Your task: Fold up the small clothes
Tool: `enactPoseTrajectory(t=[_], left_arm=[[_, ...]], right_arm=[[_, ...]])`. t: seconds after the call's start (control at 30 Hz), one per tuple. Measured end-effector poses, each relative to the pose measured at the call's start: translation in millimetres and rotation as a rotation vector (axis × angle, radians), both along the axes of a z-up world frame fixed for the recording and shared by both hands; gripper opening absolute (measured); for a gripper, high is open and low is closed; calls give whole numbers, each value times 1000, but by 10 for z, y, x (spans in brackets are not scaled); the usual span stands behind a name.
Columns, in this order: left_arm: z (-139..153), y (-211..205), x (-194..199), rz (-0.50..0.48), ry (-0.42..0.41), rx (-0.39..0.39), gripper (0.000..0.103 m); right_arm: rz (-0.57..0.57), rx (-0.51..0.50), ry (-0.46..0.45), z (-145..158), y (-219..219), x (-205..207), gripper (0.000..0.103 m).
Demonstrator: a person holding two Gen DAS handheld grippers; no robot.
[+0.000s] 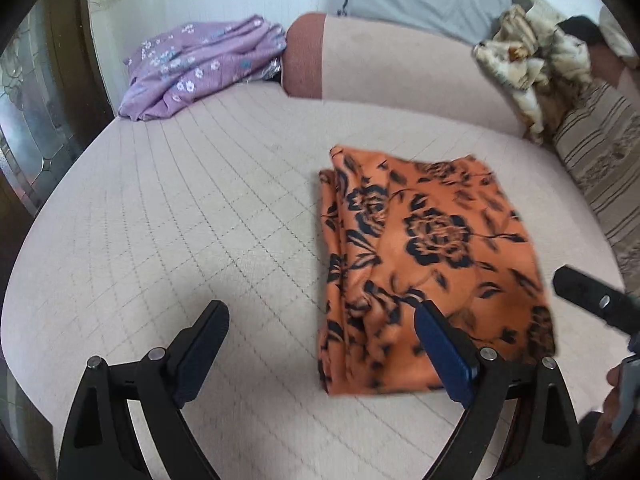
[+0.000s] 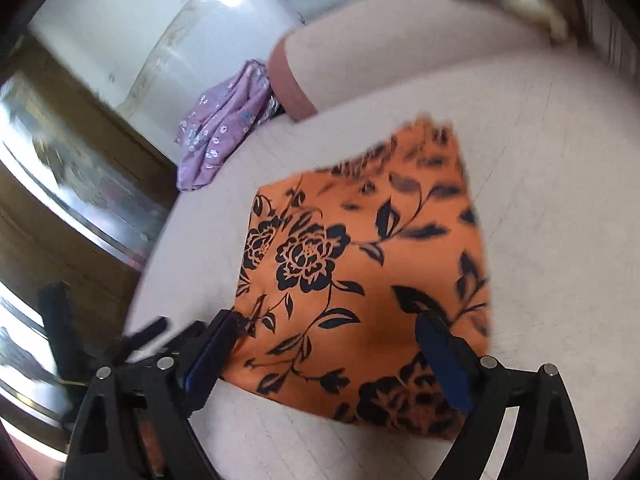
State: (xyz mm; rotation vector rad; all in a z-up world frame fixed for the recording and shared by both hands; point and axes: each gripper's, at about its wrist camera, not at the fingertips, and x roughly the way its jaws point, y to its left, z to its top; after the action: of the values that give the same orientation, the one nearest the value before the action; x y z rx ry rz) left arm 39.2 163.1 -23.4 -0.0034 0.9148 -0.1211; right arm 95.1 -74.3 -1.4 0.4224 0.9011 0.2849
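**A:** So, left wrist view: the left gripper [image 1: 320, 316] has its tongs spread wide, nothing between them. The orange floral cloth [image 1: 432, 264] lies folded on the quilted cushion [image 1: 180, 208], toward its right side; purple cloth [image 1: 200, 64] sits bunched at the far left corner.

**B:** Yep, and right wrist view: the right gripper [image 2: 332, 328] is spread too, hanging over the orange floral cloth's near edge, not pinching it.

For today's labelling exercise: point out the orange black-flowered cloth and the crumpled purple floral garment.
orange black-flowered cloth [image 2: 360, 264], right wrist view, middle of its top layer.
crumpled purple floral garment [image 1: 200, 68], left wrist view, centre of the heap.
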Motion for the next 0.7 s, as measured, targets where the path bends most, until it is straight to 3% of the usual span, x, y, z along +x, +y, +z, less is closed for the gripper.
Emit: enactPoseTrajectory(t=[0.13,0.23,0.7], left_arm=[[192,-5,-265,-3,-43,-4,95],[268,-4,-386,2,-47,4,95],[433,-63,-562,-16,-82,22,100]], right_arm=[[-18,-152,-19,114,163,-399,94],[-29,-225,-10,27,248,-686,94],[-15,-340,-65,211,357,-1017,94]])
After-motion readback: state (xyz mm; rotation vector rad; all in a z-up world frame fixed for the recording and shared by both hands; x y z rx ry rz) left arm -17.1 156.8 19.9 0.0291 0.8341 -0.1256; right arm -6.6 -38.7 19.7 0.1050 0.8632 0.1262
